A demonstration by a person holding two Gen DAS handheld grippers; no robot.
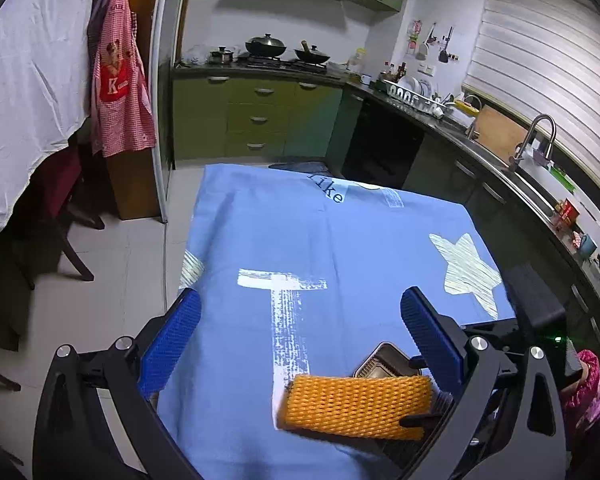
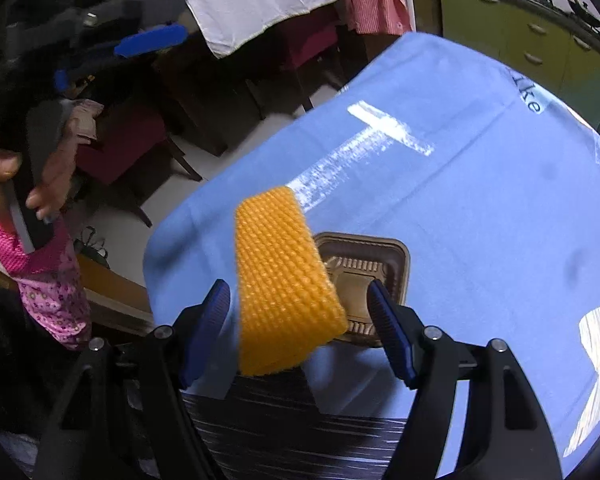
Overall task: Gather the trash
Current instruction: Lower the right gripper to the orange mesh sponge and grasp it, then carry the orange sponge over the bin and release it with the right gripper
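Two pieces of trash on the blue cloth: an orange foam net and a brown tray, touching, the net overlapping the tray's edge.

From the left wrist: left gripper spread wide over the cloth, nothing between the blue pads. Net low in the frame, nearer the camera than the pad tips, lying crosswise just inside the right-hand finger. Tray just beyond the net, partly behind that same finger. No contact between pads and net visible. At the far right, the other black gripper body and a pink sleeve.

From the right wrist: right gripper also spread, pads apart with clear gaps. Net lengthwise between the two fingers, its near end reaching back past the pad tips toward the camera, its far end well beyond them. Closer to the left-hand pad, yet no pressing seen on either side. Tray beside the net toward the right-hand pad, its near edge hidden partly by the net and partly by that finger. Whether the net hangs above the cloth or rests on it: cannot tell, slightly blurred.

At the upper left of that view, the left gripper, spread, held in a hand with a pink sleeve, off the cloth's edge over dark chairs.
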